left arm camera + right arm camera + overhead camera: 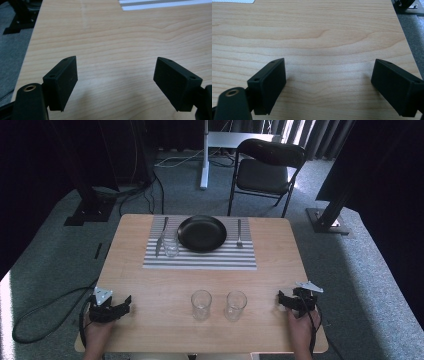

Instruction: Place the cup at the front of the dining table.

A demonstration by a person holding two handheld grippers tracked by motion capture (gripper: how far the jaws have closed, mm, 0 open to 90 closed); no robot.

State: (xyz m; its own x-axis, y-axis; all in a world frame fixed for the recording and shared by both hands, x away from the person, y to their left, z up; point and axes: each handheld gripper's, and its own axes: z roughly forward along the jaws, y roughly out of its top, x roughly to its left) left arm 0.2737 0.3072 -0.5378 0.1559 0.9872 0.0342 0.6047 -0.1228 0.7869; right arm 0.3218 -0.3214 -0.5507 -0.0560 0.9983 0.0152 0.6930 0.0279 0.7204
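High view — left tool (126,303) agape, empty | right tool (281,299) agape, empty | glasses (201,304) between

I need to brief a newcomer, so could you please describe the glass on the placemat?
Find the grey-striped placemat on the wooden table's far half. Left of its round black plate, beside the knife, stands a clear drinking glass, unlike the two near-edge glasses.
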